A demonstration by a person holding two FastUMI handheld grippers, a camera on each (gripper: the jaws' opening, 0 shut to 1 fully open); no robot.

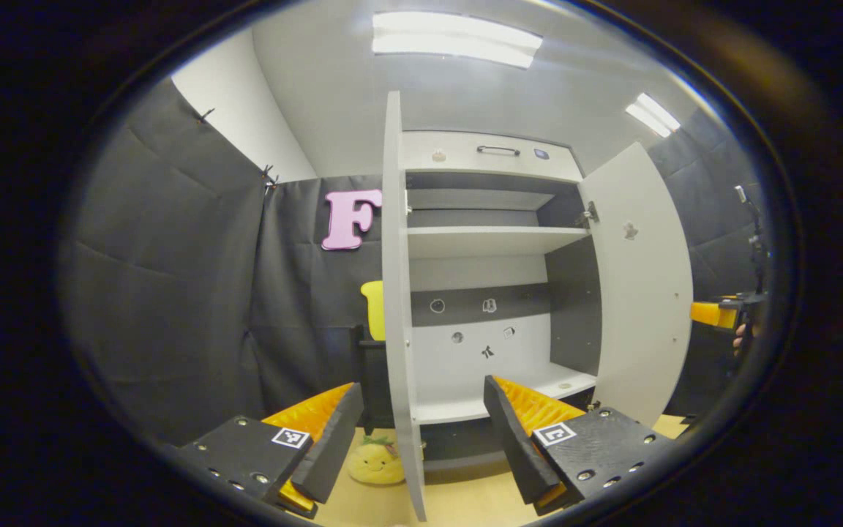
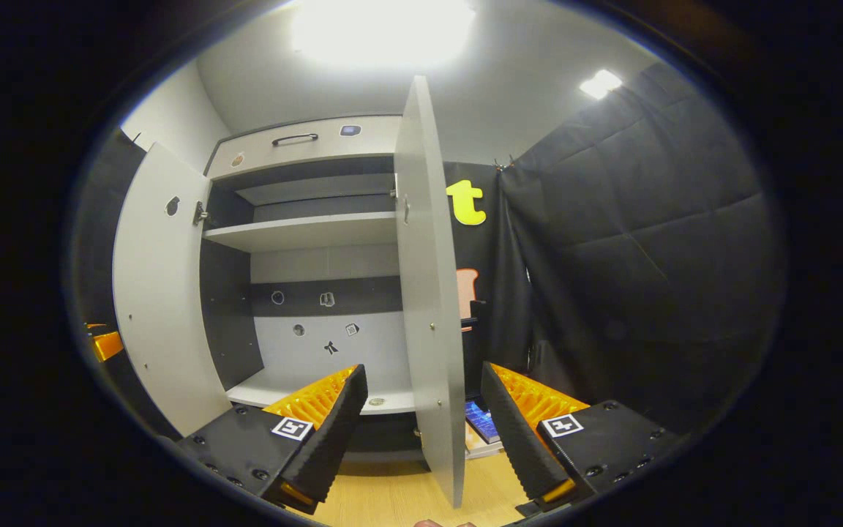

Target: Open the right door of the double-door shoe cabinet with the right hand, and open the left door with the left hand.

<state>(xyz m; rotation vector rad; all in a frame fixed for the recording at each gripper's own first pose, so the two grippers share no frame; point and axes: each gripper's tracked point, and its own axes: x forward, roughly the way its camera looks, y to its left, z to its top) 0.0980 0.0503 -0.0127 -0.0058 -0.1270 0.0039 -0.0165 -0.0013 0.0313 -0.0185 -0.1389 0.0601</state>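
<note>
The left tool (image 1: pixel 421 439) hangs with its fingers spread wide, the edge of the left door (image 1: pixel 397 307) standing between them, untouched. Ahead, the shoe cabinet (image 1: pixel 491 293) gapes, the right door (image 1: pixel 641 285) swung out. Below lies a yellow plush toy (image 1: pixel 375 462).

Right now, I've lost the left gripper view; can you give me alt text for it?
The shoe cabinet stands open: its left door is edge-on between the open fingers of the left hand-held gripper, untouched, and the right door is swung wide. Its shelves look bare; a yellow plush toy lies on the floor.
</note>
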